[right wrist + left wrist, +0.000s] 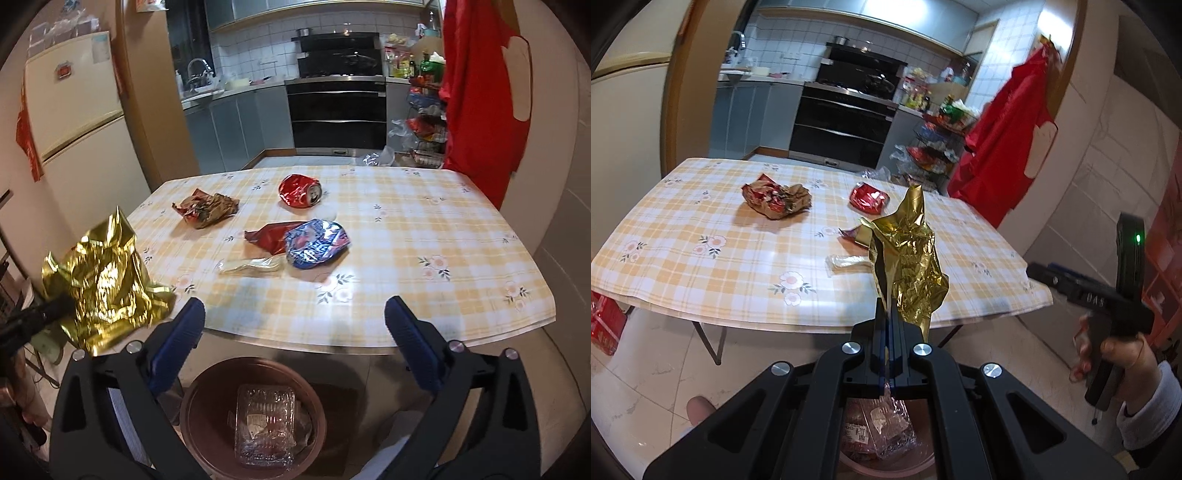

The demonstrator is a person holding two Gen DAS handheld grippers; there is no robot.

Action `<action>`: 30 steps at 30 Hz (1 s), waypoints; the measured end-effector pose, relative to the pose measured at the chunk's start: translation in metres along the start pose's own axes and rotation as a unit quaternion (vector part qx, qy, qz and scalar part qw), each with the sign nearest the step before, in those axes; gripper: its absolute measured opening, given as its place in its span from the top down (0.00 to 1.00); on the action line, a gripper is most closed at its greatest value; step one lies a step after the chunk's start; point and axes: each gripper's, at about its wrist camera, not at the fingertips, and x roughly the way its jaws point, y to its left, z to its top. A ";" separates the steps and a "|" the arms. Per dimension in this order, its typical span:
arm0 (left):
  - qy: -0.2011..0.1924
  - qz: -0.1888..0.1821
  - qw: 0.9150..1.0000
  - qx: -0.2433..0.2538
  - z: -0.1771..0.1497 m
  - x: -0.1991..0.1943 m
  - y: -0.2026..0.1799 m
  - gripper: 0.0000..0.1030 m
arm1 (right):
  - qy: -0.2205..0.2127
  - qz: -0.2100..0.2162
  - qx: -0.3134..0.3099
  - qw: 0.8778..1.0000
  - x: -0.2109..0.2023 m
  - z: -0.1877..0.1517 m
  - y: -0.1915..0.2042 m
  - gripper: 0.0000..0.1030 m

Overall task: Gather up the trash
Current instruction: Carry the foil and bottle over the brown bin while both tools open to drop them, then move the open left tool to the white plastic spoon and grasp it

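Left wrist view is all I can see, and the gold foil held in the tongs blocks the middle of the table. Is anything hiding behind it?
Observer: Yes. The right wrist view shows a crumpled blue wrapper lying on the table, touching a dark red wrapper.
Operator: And the red thing farther back, is that a wrapper too?
Observer: No, it is a crushed red can on its side, with its top turned toward the camera.
Operator: Are the other tongs carrying anything?
Observer: No. The right tongs stand wide open with nothing between them.
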 end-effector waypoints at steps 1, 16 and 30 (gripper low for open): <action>0.003 -0.001 1.000 0.004 -0.001 0.002 -0.003 0.99 | -0.001 0.000 0.004 1.000 0.001 0.000 -0.004 0.06; 0.058 -0.018 0.998 0.017 -0.010 0.034 -0.017 0.42 | 0.007 -0.005 0.042 0.999 0.010 -0.013 -0.034 0.06; 0.038 0.060 0.997 -0.007 0.000 0.033 0.019 0.13 | 0.031 -0.005 0.039 0.999 0.031 -0.018 -0.031 0.06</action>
